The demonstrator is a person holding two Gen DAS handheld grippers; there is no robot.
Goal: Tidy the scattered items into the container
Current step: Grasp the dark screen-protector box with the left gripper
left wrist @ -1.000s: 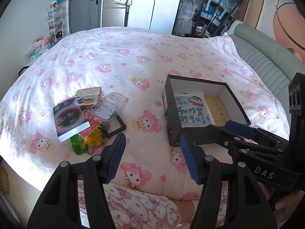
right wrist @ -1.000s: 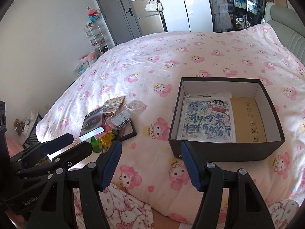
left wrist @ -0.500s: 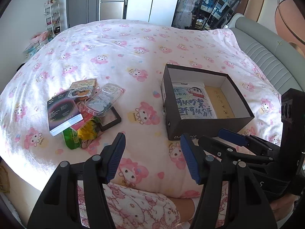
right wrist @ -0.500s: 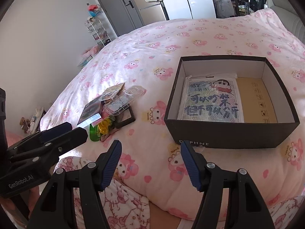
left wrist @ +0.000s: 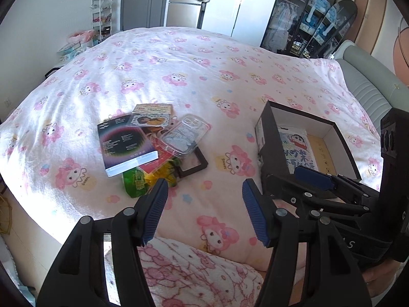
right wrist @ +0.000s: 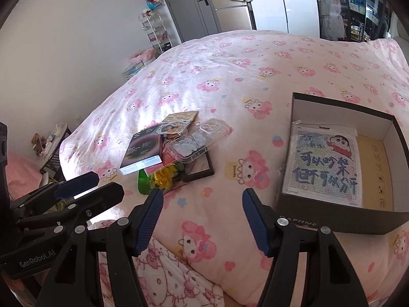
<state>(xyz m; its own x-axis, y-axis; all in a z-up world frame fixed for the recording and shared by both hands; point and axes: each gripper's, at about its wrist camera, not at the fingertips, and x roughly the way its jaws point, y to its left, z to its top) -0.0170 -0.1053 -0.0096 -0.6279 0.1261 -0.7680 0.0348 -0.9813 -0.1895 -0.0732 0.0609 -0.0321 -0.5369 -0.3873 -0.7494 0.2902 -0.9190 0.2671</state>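
On the bed, black box [right wrist: 340, 217] holding cartoon sheet [right wrist: 329, 163], both grippers' jaws spread, empty.

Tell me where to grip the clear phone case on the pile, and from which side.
Take the clear phone case by its long side edges, coming down from above. It lies flat and slightly tilted on top of the pile, so its edges are exposed. The left gripper, open, is nearest.

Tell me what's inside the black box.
Inside the black box lies a cartoon bead-art sheet, flat on the brown cardboard floor. Anything beneath the sheet is hidden.
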